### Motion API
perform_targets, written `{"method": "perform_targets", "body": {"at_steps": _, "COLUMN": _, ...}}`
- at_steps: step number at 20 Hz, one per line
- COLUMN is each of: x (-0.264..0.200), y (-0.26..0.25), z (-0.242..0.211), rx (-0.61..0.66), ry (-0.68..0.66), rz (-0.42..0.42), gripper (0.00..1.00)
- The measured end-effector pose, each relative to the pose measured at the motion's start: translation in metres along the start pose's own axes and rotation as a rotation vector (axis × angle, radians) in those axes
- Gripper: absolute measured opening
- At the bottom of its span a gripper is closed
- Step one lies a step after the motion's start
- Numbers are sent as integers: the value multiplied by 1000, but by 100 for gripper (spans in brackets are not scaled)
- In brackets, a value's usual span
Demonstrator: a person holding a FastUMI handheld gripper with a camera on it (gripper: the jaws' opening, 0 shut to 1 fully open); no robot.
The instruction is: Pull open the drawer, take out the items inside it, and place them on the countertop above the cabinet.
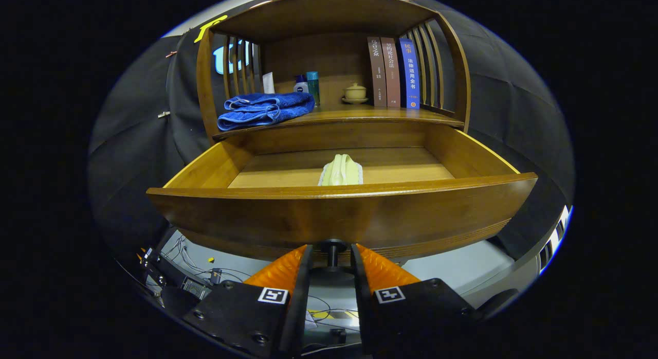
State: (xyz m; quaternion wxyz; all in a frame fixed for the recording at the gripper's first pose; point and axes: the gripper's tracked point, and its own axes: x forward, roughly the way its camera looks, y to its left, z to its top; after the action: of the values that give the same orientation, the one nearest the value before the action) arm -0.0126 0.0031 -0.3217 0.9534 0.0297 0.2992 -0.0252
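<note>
The wooden drawer (339, 215) stands pulled far out of the cabinet, its front panel just ahead of my fingers. Inside it, on the drawer floor near the front, lies a folded pale yellow-green cloth (341, 169). My gripper (332, 256) sits below the front panel with both fingers closed against the dark round drawer knob (333, 247), which stands between them. On the countertop (360, 115) above the drawer, a folded blue towel (264, 108) rests at the left.
The countertop sits in a wooden hutch with slatted sides. At its back stand three books (393, 73), a small lidded cup on a saucer (355, 93), two small bottles (308, 85) and a white tube (268, 83). Cables lie on the floor below the drawer.
</note>
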Motion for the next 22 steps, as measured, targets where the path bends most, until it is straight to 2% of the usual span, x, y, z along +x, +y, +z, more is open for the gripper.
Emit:
{"method": "perform_targets", "body": {"at_steps": 1, "x": -3, "y": 0, "z": 1, "rx": -4, "ry": -7, "rz": 0, "gripper": 52}}
{"method": "perform_targets", "body": {"at_steps": 5, "x": -23, "y": 3, "z": 14, "rx": 2, "ry": -14, "rz": -5, "gripper": 99}}
{"method": "perform_targets", "body": {"at_steps": 8, "x": -37, "y": 8, "z": 51, "rx": 20, "ry": -63, "rz": 6, "gripper": 99}}
{"method": "perform_targets", "body": {"at_steps": 11, "x": -31, "y": 9, "z": 94, "rx": 18, "ry": -74, "rz": 6, "gripper": 99}}
{"method": "perform_targets", "body": {"at_steps": 16, "x": 18, "y": 9, "z": 142, "rx": 19, "ry": -24, "rz": 6, "gripper": 99}}
{"method": "perform_targets", "body": {"at_steps": 22, "x": 84, "y": -1, "z": 145, "rx": 23, "ry": 142, "rz": -37, "gripper": 99}}
